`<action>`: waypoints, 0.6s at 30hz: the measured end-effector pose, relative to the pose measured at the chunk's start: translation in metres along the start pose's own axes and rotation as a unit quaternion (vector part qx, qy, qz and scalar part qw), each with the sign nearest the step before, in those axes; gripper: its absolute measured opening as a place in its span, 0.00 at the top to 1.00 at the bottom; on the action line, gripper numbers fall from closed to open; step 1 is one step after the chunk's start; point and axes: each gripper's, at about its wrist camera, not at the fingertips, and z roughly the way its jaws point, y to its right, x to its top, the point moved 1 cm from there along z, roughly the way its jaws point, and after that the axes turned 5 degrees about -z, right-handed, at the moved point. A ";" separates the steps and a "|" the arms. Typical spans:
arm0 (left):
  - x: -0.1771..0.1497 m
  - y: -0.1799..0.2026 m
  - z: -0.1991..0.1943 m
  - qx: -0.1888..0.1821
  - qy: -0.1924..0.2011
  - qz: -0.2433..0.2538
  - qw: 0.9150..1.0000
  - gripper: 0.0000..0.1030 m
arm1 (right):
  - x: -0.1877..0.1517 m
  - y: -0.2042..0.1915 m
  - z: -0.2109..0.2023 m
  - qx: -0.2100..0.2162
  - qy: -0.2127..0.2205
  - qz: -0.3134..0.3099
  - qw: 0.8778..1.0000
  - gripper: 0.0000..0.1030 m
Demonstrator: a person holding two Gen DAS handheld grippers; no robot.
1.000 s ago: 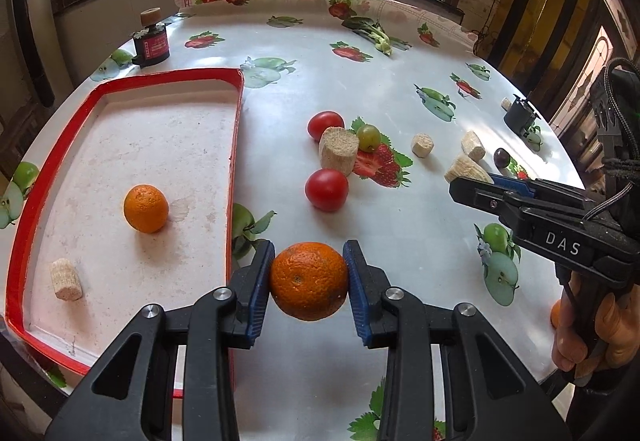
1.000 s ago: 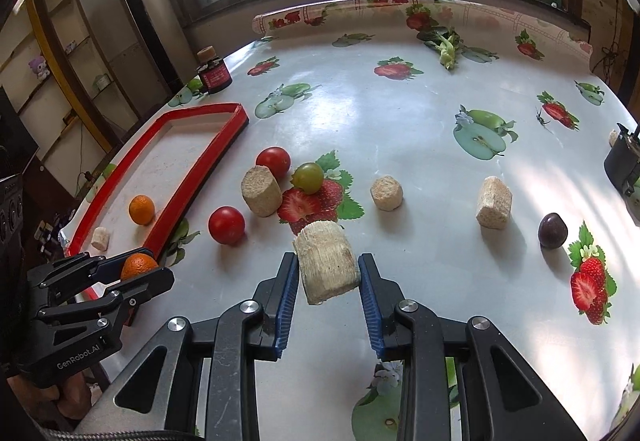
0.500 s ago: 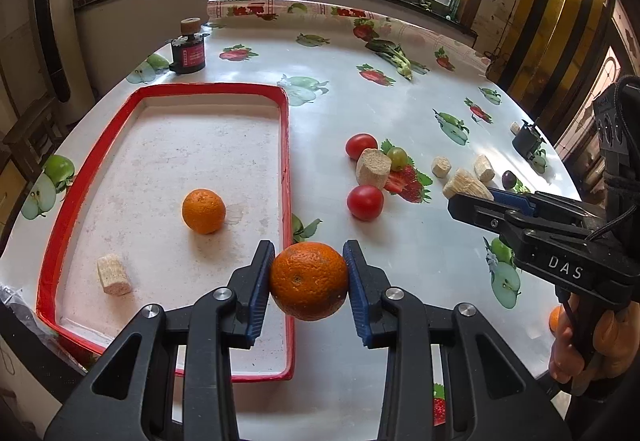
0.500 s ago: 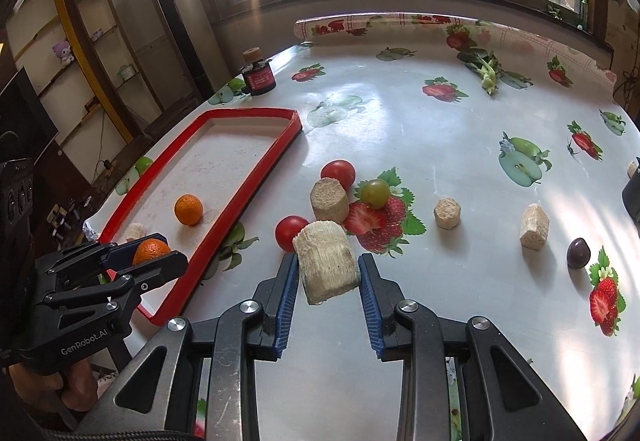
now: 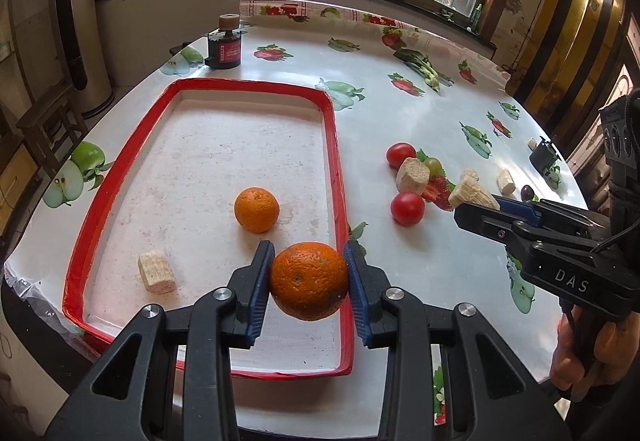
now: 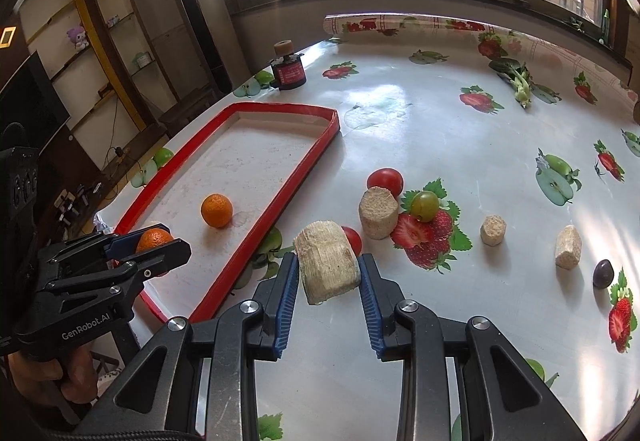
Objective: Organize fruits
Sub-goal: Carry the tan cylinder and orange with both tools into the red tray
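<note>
Left gripper [image 5: 308,281] clamped on an orange [image 5: 309,280], blue pads pressing its two sides, fruit sitting right at the fingertips and bulging out past them, held off the surface above the near right corner of the red-rimmed tray [image 5: 334,145]. Inside the tray, a second orange [image 5: 256,209] near the middle and a pale corn-cob chunk [image 5: 156,271] by the near left rim. Right gripper [image 6: 328,273] closed on another cob chunk [image 6: 327,261], wedged upright between the pads at the tips, raised over the fruit-print tablecloth [image 6: 420,129] just right of the tray's rim. Out on the cloth beyond: two tomatoes, one at [image 5: 407,208], a green grape [image 6: 425,205], more cob pieces and a dark plum [image 6: 603,273], all apart from both grippers.
</note>
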 end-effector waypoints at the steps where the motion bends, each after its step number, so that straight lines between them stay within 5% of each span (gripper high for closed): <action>1: 0.000 -0.002 0.000 0.002 0.000 -0.001 1.000 0.68 | 0.001 -0.002 0.001 0.002 0.000 -0.001 1.000 0.70; 18: 0.017 -0.055 0.001 0.037 0.008 -0.038 0.999 0.68 | 0.032 -0.042 0.034 0.038 -0.002 -0.037 0.999 0.70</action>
